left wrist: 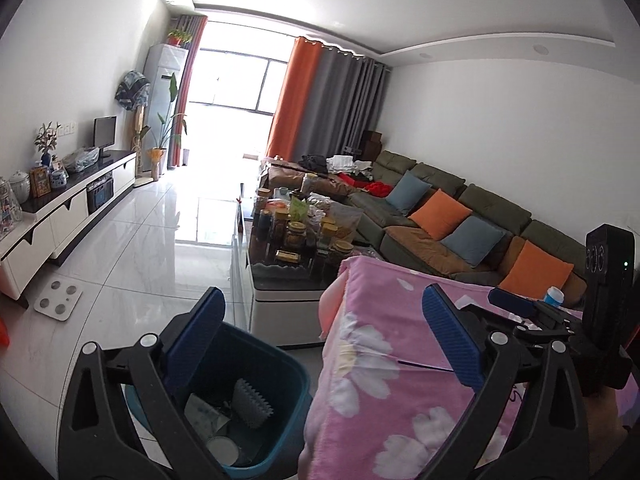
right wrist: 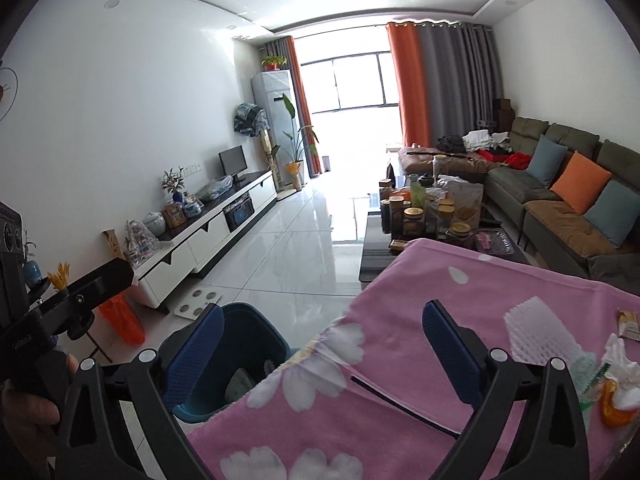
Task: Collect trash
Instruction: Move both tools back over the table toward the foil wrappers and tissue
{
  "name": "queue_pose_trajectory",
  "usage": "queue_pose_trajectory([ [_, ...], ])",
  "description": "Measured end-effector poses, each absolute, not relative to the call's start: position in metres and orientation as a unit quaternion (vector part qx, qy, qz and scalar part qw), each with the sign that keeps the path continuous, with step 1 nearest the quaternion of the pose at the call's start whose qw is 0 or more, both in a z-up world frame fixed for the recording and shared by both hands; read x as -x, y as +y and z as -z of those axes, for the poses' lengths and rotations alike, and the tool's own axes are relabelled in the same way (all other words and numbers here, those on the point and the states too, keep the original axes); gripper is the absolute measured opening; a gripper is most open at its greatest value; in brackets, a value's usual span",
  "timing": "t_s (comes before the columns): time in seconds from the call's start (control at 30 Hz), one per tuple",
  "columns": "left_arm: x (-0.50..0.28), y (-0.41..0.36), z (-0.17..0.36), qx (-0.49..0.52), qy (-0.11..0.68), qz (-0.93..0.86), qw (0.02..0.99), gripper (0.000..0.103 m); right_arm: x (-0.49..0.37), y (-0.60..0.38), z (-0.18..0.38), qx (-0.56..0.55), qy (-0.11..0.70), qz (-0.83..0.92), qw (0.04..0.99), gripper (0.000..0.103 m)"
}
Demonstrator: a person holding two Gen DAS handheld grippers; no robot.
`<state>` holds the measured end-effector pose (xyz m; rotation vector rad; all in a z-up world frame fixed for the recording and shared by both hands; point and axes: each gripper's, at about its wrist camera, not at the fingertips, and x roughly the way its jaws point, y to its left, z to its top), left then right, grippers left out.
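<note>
Two wrist cameras, side by side, facing down the living room

Both look slightly downward, close over the pink cloth (left wrist: 372, 344) and teal bin (right wrist: 256, 344), sharing sofa (left wrist: 460, 208) and window (right wrist: 352, 80).

So the main surface is a table under a pink flowered cloth (right wrist: 400, 360). On it, over at about 3 o'clock in the right wrist view, sits a white foam fruit net (right wrist: 536, 332), a brown wrapper (right wrist: 630, 324) just past it, crumpled tissue (right wrist: 622, 364) and an orange peel bit (right wrist: 616, 412) lower down. At 7 o'clock a teal bin (left wrist: 256, 400) stands on the white tiled floor (left wrist: 160, 240), close against the table's edge, with another foam net inside.
</note>
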<state>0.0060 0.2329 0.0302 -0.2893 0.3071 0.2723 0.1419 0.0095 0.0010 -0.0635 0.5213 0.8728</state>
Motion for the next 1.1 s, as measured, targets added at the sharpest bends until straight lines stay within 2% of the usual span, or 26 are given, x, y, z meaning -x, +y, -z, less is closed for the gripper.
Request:
queue_pose_trajectory([
  [0.37,-0.038,0.119,-0.038,0.079,0.128,-0.055,0.987,0.097,-0.118,-0.094,-0.012,0.001,0.2,-0.332,0.922,0.096],
  [0.57,-0.038,0.089,-0.028,0.082,0.126,-0.024,0.988,0.097,-0.097,-0.149,-0.006,-0.013,0.188,-0.282,0.941,0.096],
  [1.1,-0.031,0.011,0.0,0.052,0.149,0.052,0.986,0.097,-0.047,-0.266,0.034,-0.072,0.213,-0.148,0.963,0.096],
])
